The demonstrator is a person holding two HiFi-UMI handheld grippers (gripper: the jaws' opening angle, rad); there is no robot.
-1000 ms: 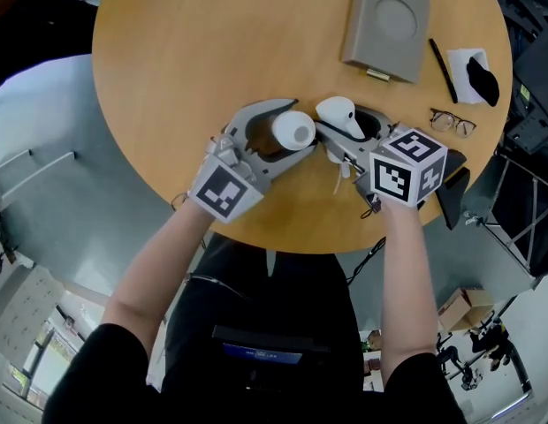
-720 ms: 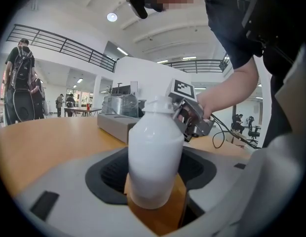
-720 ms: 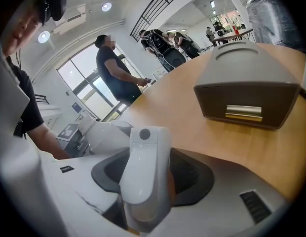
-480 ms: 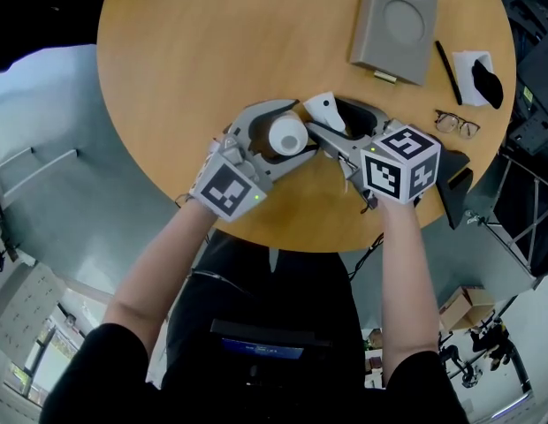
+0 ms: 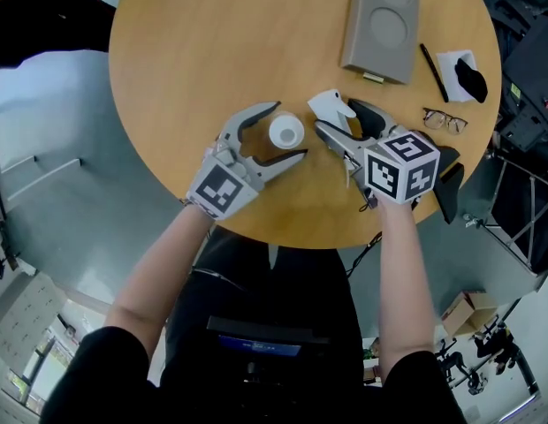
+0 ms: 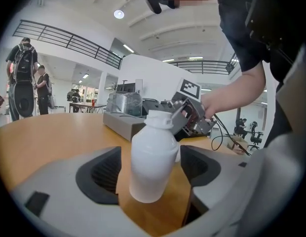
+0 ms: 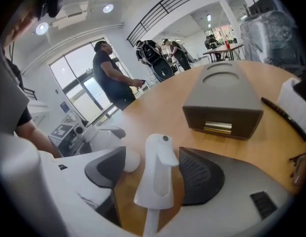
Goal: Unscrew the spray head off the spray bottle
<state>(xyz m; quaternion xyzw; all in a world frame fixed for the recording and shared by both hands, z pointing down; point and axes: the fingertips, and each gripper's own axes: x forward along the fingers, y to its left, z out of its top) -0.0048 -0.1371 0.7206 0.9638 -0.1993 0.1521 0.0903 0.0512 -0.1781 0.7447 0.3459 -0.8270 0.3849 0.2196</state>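
Both opening wide: L gripper [image 5: 288, 132] round upright capless bottle [image 6: 150, 157], R gripper [image 5: 336, 114] round loose spray head [image 7: 158, 168]

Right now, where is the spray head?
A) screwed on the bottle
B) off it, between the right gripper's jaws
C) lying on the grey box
B: the spray head sits between the opening jaws of the right gripper, apart from the bottle.
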